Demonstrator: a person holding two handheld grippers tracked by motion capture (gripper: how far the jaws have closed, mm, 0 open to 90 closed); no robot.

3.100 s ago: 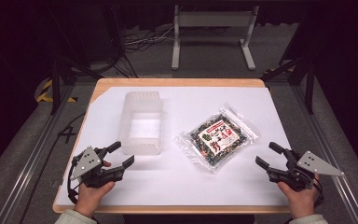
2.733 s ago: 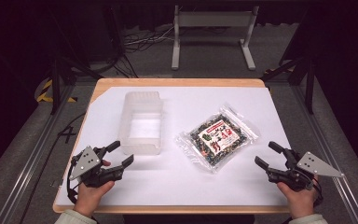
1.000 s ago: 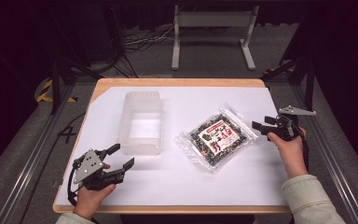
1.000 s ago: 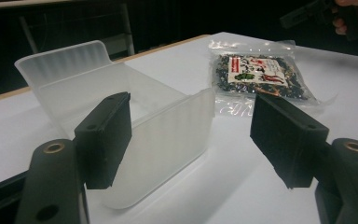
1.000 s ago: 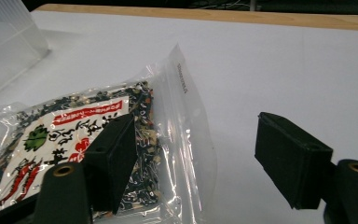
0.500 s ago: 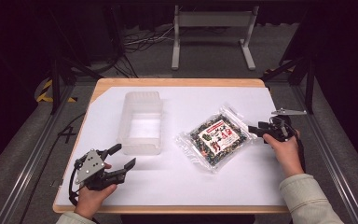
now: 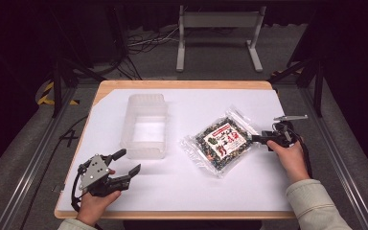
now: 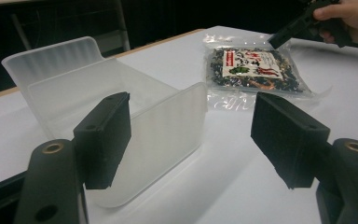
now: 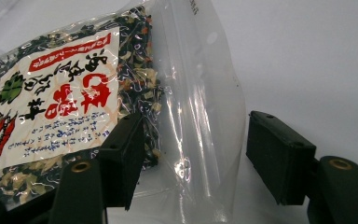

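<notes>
High view: the table point(image 7: 172, 191) carries a clear tub point(image 7: 144, 125) left of centre and a bag point(image 7: 220, 143) of dried greens just right of it, the two apart; the bag lies flat and skewed, its clear sealed end turned toward the right gripper point(image 7: 261, 139), which reaches in low from the right edge with its jaw tips at that end; the left gripper point(image 7: 124, 163) sits near the front left corner, off the tub, jaws spread on nothing, probably parked there to leave the other hand room.

Left gripper view: both pads point(image 8: 103, 135) stand wide with only table between them; the tub's point(image 8: 168, 130) near wall rises just beyond, open side up, likely where the bag point(image 8: 254, 70) is meant to go; farther off the other gripper point(image 8: 293, 28) tips down onto the bag's far edge.

Right gripper view: the jaws straddle the bag's point(image 9: 200, 116) empty clear strip, one pad point(image 9: 123, 158) over the filled part's edge, the other point(image 9: 279, 154) out over bare table; they have just been closing, with the strip between them, yet a gap shows and nothing is pinched; that flat film seems the sensible place to bite, thin and free of contents; I judge this the approach to a pick.
</notes>
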